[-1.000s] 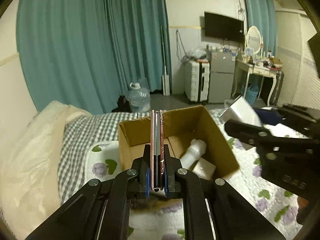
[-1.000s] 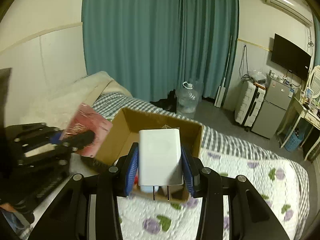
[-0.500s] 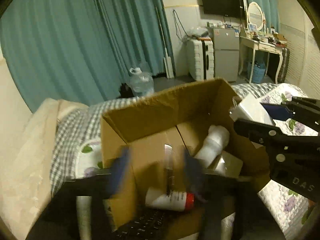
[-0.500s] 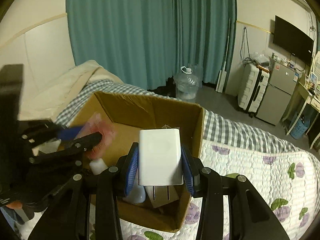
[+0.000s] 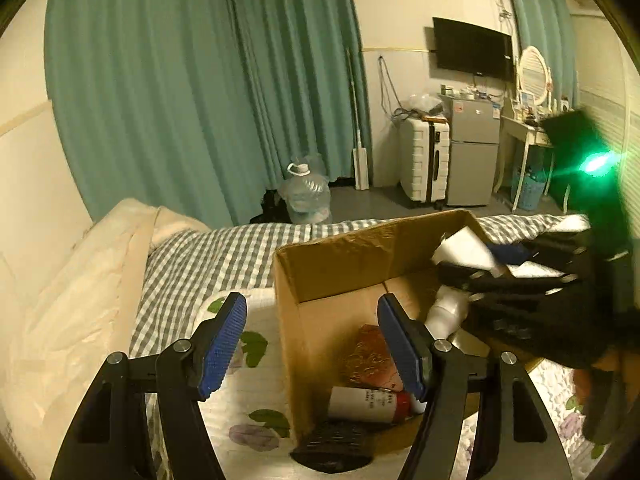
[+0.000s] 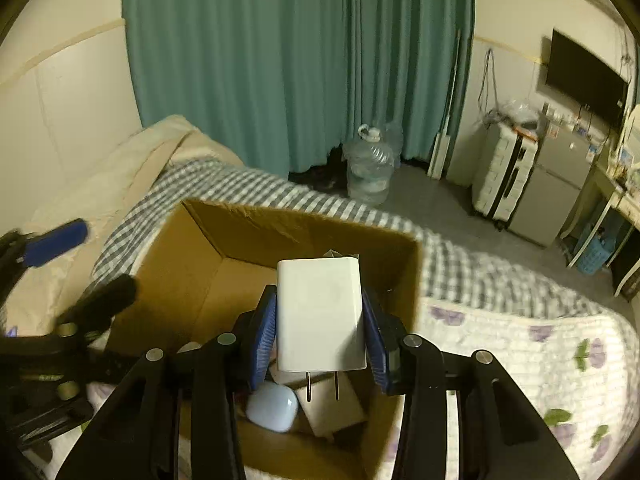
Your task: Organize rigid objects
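Note:
An open cardboard box (image 5: 344,264) (image 6: 200,272) stands on the bed. My left gripper (image 5: 312,344) is open and empty, straddling the box's left wall. Inside lie a flat pink-red packet (image 5: 370,356), a white tube with a red cap (image 5: 368,402), a white bottle (image 5: 446,310) and a dark ribbed object (image 5: 332,444). My right gripper (image 6: 320,336) is shut on a white plug charger (image 6: 320,316), prongs down, held above the box; it shows in the left wrist view (image 5: 464,252). A pale blue case (image 6: 272,406) and a white box (image 6: 332,412) lie below it.
The bed has a floral quilt (image 6: 520,344), a checked sheet (image 5: 224,248) and a cream pillow (image 5: 80,300). Beyond the bed stand a water jug (image 6: 370,172), a white suitcase (image 5: 424,160), a small fridge (image 5: 474,152) and teal curtains (image 5: 200,80).
My left gripper opened and let go of the flat pink-red packet, which now lies in the box. My right gripper moved forward over the box with the charger.

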`<state>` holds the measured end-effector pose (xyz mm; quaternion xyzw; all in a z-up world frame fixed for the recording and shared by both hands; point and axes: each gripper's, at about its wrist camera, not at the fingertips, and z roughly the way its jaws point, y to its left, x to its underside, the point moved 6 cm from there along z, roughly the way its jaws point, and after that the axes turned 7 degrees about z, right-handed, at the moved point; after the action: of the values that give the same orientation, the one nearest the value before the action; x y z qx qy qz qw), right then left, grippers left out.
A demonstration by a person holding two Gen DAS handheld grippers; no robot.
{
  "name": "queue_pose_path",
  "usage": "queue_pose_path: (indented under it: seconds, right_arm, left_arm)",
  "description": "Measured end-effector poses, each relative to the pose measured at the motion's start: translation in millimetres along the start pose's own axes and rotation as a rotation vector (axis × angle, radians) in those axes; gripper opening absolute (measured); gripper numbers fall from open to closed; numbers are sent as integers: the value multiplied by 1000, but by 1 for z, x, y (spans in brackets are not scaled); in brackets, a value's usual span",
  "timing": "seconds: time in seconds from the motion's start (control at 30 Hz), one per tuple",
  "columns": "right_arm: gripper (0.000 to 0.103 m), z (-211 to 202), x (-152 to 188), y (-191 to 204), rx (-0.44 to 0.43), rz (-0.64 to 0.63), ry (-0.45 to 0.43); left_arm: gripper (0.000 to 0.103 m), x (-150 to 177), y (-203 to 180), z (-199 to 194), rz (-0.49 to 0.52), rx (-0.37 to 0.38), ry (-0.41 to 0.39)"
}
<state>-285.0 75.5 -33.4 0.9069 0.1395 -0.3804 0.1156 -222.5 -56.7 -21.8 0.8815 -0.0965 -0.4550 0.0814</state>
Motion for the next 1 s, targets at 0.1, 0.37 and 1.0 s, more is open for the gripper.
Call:
queue_pose_path:
  seconds: [0.1,0.37,1.0]
  right_arm:
    - [40,35,7,5,-9,13,70]
    - [58,48,10,1,-49,64,100]
    - [86,-208,-25,14,102,21,-306]
  left_arm:
    - [71,4,8,8,-19,8,12]
    - [71,8,15,9,-63,15,29]
    - [78,-50,21,-189,-98,-61,-290]
